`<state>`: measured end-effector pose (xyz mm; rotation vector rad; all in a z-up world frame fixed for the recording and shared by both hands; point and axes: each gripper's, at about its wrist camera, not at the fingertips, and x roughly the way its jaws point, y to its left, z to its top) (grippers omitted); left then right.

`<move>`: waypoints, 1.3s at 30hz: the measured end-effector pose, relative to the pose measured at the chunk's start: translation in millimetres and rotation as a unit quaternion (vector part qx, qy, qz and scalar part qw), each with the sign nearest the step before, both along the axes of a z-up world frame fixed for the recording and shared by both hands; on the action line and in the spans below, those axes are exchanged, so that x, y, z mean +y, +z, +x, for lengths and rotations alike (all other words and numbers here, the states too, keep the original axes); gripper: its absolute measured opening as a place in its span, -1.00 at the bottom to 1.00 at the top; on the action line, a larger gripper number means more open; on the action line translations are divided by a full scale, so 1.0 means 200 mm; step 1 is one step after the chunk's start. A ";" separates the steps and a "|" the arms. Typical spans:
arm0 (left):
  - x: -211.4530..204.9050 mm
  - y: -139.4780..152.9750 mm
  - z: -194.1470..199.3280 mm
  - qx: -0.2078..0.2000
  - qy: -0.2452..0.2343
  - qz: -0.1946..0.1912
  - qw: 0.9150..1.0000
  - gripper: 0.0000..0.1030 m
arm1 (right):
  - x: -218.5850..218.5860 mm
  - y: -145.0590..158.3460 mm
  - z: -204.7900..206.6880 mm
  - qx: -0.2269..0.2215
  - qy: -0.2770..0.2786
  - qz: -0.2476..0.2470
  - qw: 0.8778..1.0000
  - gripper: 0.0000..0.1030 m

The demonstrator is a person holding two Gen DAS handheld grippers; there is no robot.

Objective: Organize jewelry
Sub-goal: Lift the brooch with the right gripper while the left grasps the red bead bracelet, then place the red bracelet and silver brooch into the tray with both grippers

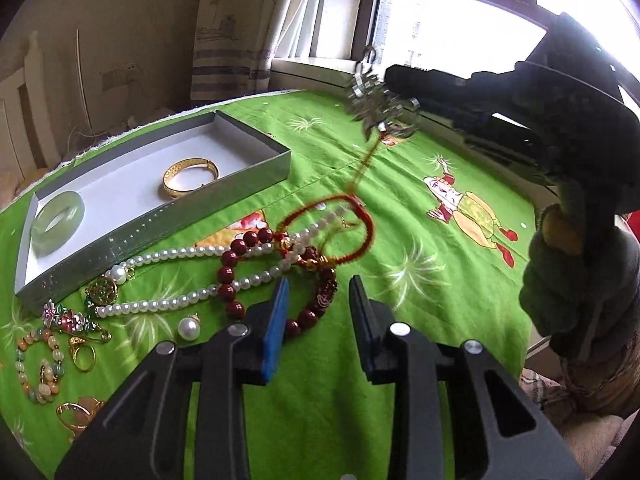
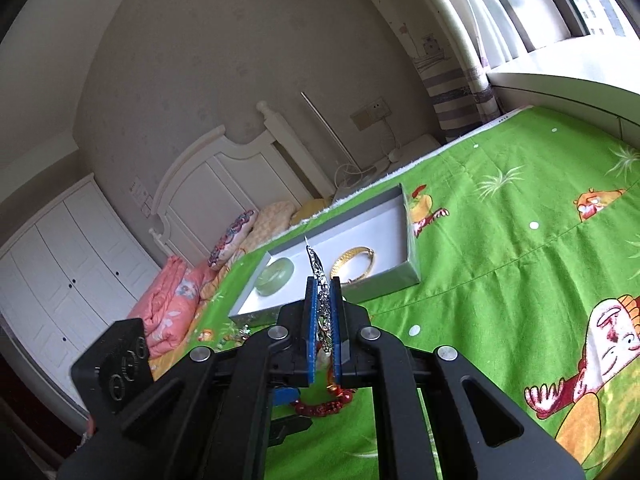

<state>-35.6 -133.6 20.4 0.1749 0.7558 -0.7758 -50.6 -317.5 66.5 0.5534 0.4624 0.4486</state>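
**Lifting the silver pendant free**

Left wrist: my left gripper (image 1: 318,300), jaws apart, is hovering over the red bead bracelet (image 1: 280,276).

Right wrist: my right gripper (image 2: 324,320) is clamping the silver pendant (image 2: 320,280); next I'm carrying it to the box (image 2: 404,248).

the silver ornament (image 1: 374,106) held aloft is motion-blurred, so its shape cannot be told, the right gripper's pads (image 2: 309,320) cover most of it in the right wrist view, and the gold ring (image 1: 74,414) at the lower left is partly hidden behind the left gripper's body.
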 end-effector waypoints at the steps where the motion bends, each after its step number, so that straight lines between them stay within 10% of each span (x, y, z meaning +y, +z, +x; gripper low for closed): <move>1: 0.01 0.01 0.01 0.000 0.004 -0.002 1.000 -0.29 | 0.00 0.03 -0.02 -0.011 0.000 -0.003 1.000 -0.86; 11: -0.08 0.01 0.00 -0.004 -0.011 0.036 0.999 0.07 | -0.06 0.26 -0.18 -0.077 -0.009 -0.009 0.997 -0.88; 18: -0.06 -0.02 0.03 0.020 -0.007 0.028 0.999 0.07 | 0.02 0.01 -0.02 0.052 0.028 -0.105 0.993 -0.80; 24: -0.09 0.06 0.02 0.026 0.004 -0.009 1.000 0.28 | -0.11 -0.09 0.02 0.084 -0.002 -0.052 0.995 -0.02; 29: -0.21 0.04 0.05 -0.002 0.000 0.045 0.999 0.29 | -0.13 -0.08 -0.01 0.073 -0.001 -0.045 0.996 0.09; 30: -0.23 0.02 0.07 -0.002 -0.005 0.057 0.998 0.27 | -0.14 -0.08 0.00 0.074 0.000 -0.044 0.996 0.16; 32: -0.26 0.00 0.07 -0.013 -0.008 0.076 0.997 -0.58 | -0.14 -0.09 0.00 0.077 0.001 -0.049 0.996 0.23; 39: -0.10 0.28 0.09 -0.041 0.017 -0.014 0.999 -0.88 | -0.12 -0.17 0.01 0.118 0.027 -0.123 0.985 0.45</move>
